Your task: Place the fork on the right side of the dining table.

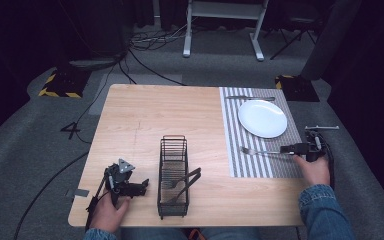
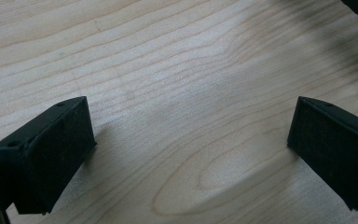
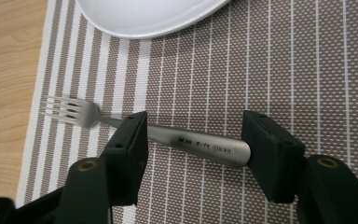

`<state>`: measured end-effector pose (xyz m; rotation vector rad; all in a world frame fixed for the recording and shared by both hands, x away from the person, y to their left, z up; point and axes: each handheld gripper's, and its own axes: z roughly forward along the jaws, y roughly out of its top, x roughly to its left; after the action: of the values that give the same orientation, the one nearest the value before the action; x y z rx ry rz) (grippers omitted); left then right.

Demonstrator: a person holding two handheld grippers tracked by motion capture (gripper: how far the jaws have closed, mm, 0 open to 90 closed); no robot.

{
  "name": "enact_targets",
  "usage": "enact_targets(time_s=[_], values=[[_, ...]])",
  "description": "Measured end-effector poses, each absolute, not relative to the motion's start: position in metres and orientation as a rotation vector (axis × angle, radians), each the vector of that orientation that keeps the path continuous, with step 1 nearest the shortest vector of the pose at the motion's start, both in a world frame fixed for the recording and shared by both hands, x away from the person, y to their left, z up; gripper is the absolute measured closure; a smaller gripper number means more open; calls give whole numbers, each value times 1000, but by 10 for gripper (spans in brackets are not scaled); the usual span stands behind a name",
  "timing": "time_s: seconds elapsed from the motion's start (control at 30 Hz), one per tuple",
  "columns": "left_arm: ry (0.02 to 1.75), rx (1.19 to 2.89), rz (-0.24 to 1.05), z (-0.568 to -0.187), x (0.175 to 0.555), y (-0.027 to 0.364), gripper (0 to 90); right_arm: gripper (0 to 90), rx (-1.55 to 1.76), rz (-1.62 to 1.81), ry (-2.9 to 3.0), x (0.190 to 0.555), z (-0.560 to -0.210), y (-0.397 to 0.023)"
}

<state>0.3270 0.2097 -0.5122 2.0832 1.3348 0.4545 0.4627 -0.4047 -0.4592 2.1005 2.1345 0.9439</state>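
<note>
A silver fork (image 1: 260,150) lies flat on the striped placemat (image 1: 252,167) in front of the white plate (image 1: 262,118), tines to the left. My right gripper (image 1: 286,149) is low over its handle. In the right gripper view the fork (image 3: 196,143) runs crosswise between the jaws; its handle end meets the right pad (image 3: 265,154) and its neck passes behind the left jaw. The right gripper (image 3: 198,123) stands open. My left gripper (image 1: 142,186) rests near the table's front left, and the left gripper (image 2: 191,121) is open over bare wood with nothing between its pads.
A black wire rack (image 1: 173,150) stands at the front middle with a fork and dark utensils (image 1: 182,186) in it. A knife (image 1: 250,98) lies beyond the plate. The plate's rim (image 3: 144,18) is just past the fork's tines. Wooden tabletop (image 1: 140,125) stretches left of the placemat.
</note>
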Motion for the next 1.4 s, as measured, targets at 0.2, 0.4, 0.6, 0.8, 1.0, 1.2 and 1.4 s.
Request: enact_targets(time_s=[0.2, 0.4, 0.6, 0.8, 1.0, 1.2, 1.4], values=[[1335, 2083, 455, -512, 327, 210, 4, 417, 2132, 923, 2129, 464, -468, -407], [1335, 2083, 455, -512, 327, 210, 4, 411, 2149, 900, 2125, 466, -470, -406], [1335, 2083, 454, -512, 327, 210, 4, 399, 2129, 876, 2107, 463, -468, -407], [1335, 2083, 455, -512, 327, 210, 4, 396, 2086, 922, 2120, 454, -458, -401], [1335, 2083, 455, -512, 327, 210, 4, 389, 2044, 951, 2170, 440, -459, -387], [1335, 2084, 457, -512, 327, 210, 4, 386, 2034, 931, 2164, 436, -473, -382], [1335, 2083, 456, -512, 327, 210, 4, 389, 2041, 946, 2122, 442, -476, -382]])
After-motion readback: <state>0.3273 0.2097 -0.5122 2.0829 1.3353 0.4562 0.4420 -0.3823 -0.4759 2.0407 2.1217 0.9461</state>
